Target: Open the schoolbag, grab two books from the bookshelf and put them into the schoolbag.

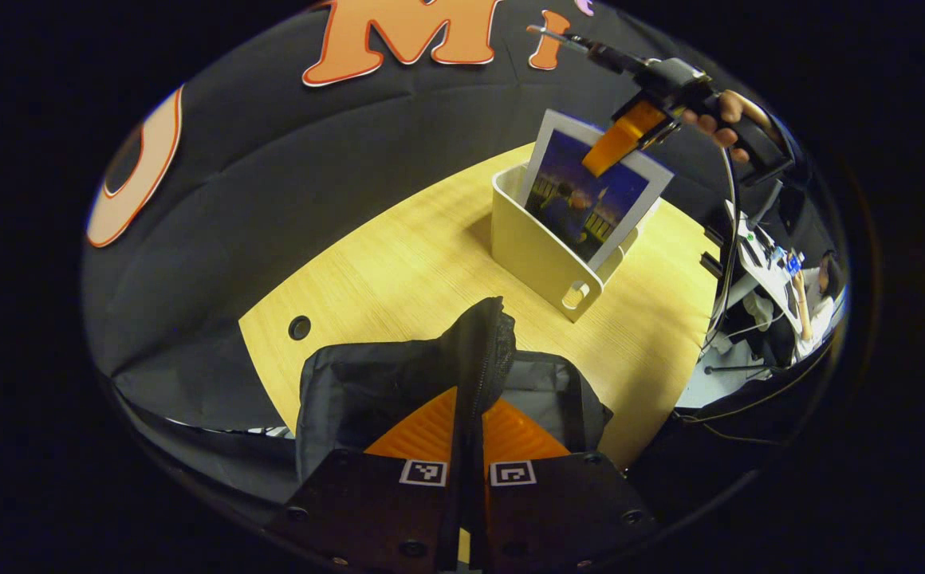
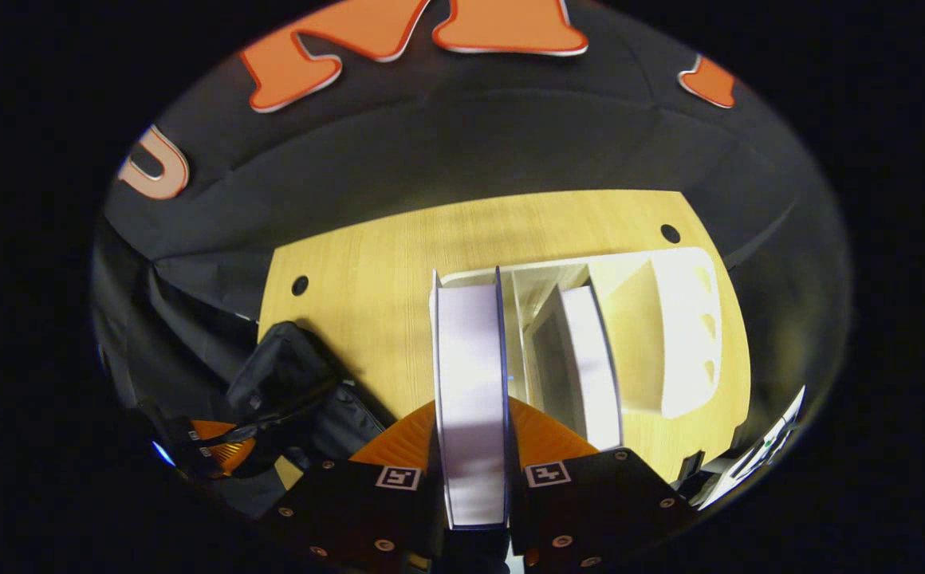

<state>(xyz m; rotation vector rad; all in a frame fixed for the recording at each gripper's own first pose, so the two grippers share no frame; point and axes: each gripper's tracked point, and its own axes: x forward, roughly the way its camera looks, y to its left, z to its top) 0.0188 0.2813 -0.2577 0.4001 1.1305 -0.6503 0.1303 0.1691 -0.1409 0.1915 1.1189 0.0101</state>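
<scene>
In the left gripper view, nearest of all, the left tool (image 1: 469,446) has its two fingers pressed together on a raised edge of the black schoolbag (image 1: 399,383), pinching the zipper band that stands up between them. The bag sits at the near edge of the wooden counter (image 1: 399,263), its mouth sagging open on either side of the pinched fold. Farther back and to the right stands the white bookshelf (image 1: 538,255), a box-like holder with a cut-out handle in its near end. A book (image 1: 590,195) with a dark blue cover picture rises tilted out of it, and the right tool (image 1: 618,143) grips its top corner, with a hand (image 1: 722,119) holding that tool from the right.

The right gripper view adds the grip itself from above: the right tool (image 2: 474,470) is closed on the book (image 2: 470,383), whose pale page edges run straight up between the fingers. Beyond it the bookshelf (image 2: 686,335) shows its dividers, with a second book (image 2: 594,359) standing in a compartment to the right. At the lower left lies the schoolbag (image 2: 287,383), with the left tool (image 2: 219,450) at its edge.
</scene>
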